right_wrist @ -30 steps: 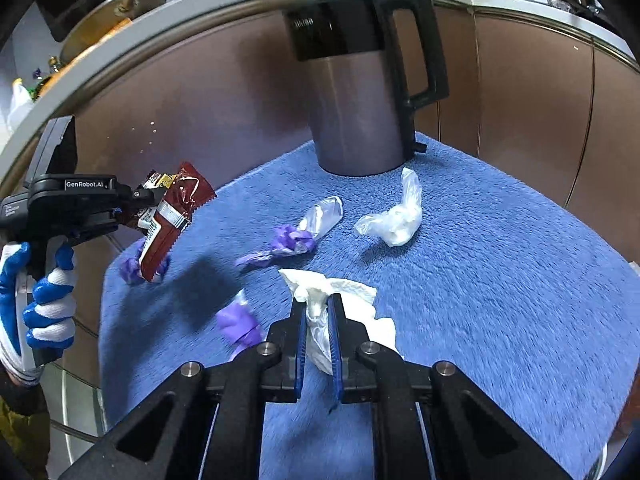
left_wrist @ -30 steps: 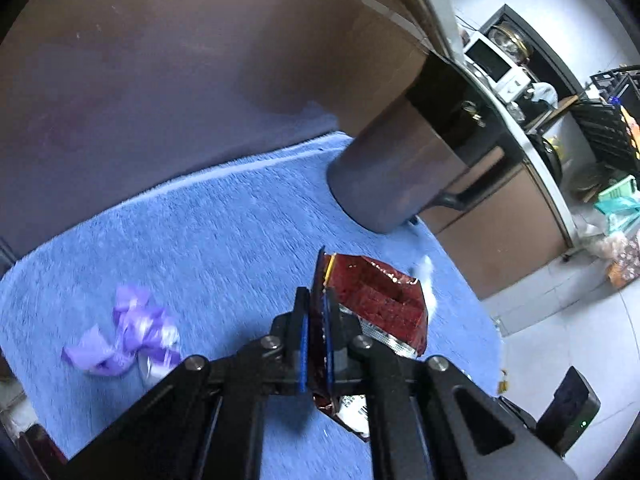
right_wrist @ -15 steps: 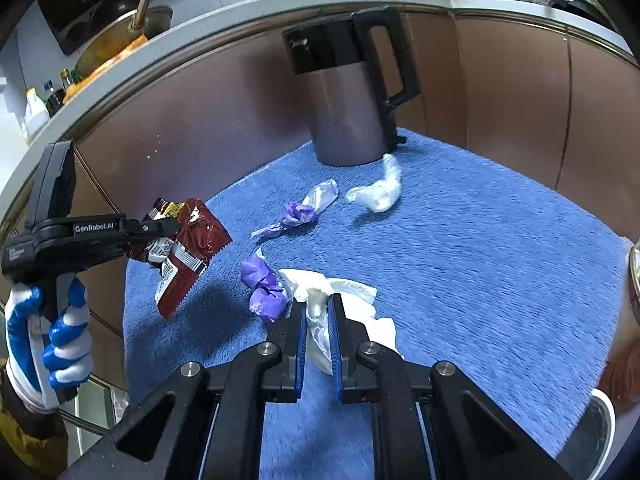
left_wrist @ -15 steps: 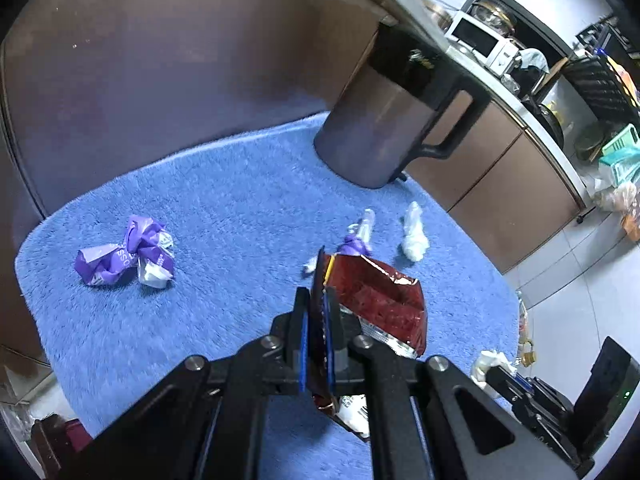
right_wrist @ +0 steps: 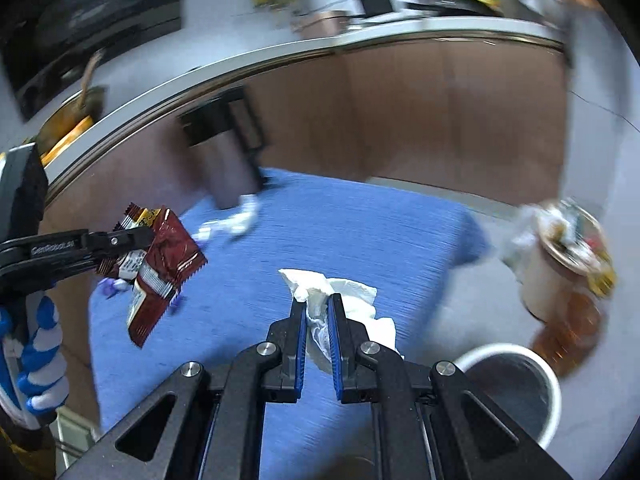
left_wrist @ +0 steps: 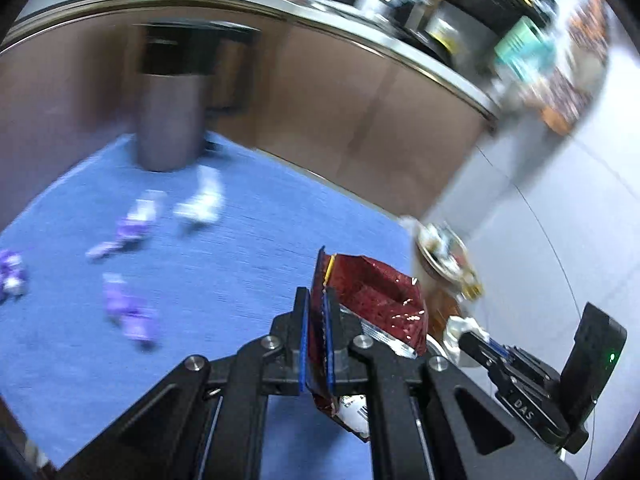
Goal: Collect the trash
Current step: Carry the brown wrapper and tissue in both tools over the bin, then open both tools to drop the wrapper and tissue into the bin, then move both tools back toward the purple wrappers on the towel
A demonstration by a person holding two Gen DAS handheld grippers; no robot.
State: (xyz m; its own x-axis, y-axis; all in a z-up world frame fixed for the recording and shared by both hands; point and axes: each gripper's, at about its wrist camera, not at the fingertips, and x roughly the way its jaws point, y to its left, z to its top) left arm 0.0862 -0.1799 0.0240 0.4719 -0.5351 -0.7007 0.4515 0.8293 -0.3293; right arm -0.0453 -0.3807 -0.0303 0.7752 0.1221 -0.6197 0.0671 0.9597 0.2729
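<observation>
Left wrist view: dark red snack wrapper [left_wrist: 376, 300] pinched between the blue pads of the left gripper [left_wrist: 317, 344], jaws closed on its edge, the wrapper bulging toward 2 o'clock and hanging above the blue mat [left_wrist: 248, 264]. Right wrist view: same wrapper [right_wrist: 164, 268] dangles at 9 o'clock from the left gripper [right_wrist: 140, 240], held by a blue-and-white gloved hand [right_wrist: 36, 352]. At centre, the right gripper [right_wrist: 319, 320] is clamped on a crumpled white tissue [right_wrist: 344, 296], carried above the mat [right_wrist: 360, 232]. Loose litter lies on the mat: purple wrappers [left_wrist: 128, 312] at 9 o'clock in the left view, a white plastic scrap [left_wrist: 202, 200] at 11 o'clock, near the base of a dark metal kettle [left_wrist: 172, 120] standing at the mat's far edge against brown cabinets [left_wrist: 360, 112]. Off the mat's edge, at 4 o'clock in the right view, a white-rimmed bin [right_wrist: 508, 384]; beyond it, at 3 o'clock, a container heaped with rubbish [right_wrist: 568, 256], blurred.
</observation>
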